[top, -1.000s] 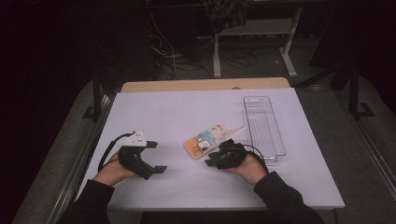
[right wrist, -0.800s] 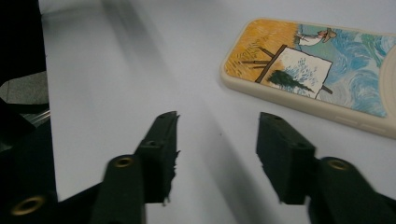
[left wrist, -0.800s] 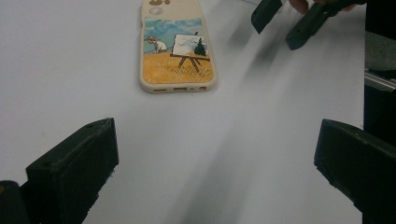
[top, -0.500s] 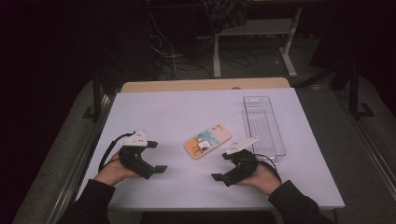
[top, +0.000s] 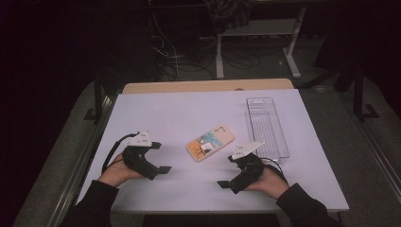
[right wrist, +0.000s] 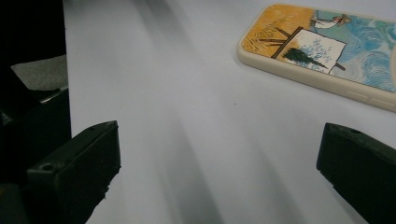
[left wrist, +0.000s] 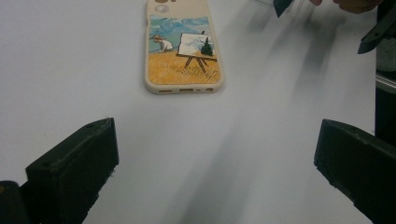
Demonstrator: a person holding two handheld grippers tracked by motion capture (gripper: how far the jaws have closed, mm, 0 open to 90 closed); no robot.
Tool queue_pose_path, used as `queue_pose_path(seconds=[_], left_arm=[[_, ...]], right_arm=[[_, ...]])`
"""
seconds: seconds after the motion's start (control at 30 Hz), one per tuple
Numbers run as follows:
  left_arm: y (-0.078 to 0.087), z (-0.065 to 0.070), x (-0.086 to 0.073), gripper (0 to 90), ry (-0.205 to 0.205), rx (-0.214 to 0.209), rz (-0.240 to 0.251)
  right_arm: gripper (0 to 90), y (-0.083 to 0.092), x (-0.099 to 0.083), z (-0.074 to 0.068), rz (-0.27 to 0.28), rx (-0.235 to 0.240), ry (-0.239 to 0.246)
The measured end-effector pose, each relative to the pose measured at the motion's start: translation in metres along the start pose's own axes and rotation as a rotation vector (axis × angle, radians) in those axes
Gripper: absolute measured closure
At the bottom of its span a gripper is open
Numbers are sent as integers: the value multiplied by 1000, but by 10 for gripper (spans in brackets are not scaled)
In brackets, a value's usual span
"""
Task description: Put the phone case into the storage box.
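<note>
No legible text, label, brand or number anywhere.

On the phone case: only a painted picture, a hatted figure at an easel in a yellow field under a blue sky, without letters or digits; same wordless picture in the right gripper view and the high view. On the bench: no writing or marks to read.
</note>
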State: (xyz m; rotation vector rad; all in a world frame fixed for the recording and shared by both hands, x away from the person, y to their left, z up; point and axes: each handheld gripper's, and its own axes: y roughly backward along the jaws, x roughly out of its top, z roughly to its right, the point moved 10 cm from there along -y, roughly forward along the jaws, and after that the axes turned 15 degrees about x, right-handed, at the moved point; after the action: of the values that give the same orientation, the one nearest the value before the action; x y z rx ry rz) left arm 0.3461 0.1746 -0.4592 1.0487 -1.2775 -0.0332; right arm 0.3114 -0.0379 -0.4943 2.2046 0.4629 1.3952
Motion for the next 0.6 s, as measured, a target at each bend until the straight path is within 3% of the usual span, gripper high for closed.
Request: queue_pose_path(seconds=[0.43, 0.6], left_arm=[[-9, -1, 29, 0, 20, -5, 46], [-15, -5, 36, 0, 26, 11, 29]], right_arm=[[0, 1, 2, -1, -2, -4, 11], [0, 0, 1, -1, -8, -7, 17]])
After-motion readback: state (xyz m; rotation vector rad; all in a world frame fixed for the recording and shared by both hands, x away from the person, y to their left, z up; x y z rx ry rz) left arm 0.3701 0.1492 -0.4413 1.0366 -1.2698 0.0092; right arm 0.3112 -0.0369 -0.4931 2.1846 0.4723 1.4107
